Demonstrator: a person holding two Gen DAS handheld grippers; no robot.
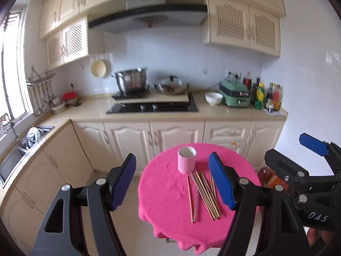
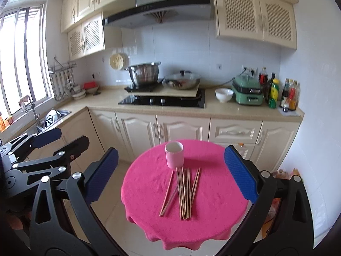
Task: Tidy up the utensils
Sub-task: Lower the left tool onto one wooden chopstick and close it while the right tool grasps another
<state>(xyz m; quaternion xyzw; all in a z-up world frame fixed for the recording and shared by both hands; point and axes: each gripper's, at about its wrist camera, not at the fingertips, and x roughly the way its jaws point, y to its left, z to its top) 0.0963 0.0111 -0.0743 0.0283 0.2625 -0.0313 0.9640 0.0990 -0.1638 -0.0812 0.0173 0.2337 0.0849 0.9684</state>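
Nothing sorted yet: the chopsticks (image 2: 184, 192) lie scattered on the pink surface (image 2: 213, 202) beside the empty cup (image 2: 174, 154), left hand-held gripper (image 1: 172, 181) and right hand-held gripper (image 2: 170, 175) both spread wide, holding nothing.

One pink cup (image 2: 174, 154), roughly ten chopsticks (image 2: 185, 192), two hand-held grippers.

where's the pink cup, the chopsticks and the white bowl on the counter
pink cup (image 2: 174, 159), right wrist view, on its front wall.
chopsticks (image 2: 185, 194), right wrist view, on the middle of the bundle lying on the pink cloth.
white bowl (image 2: 223, 95), right wrist view, on its outer side.
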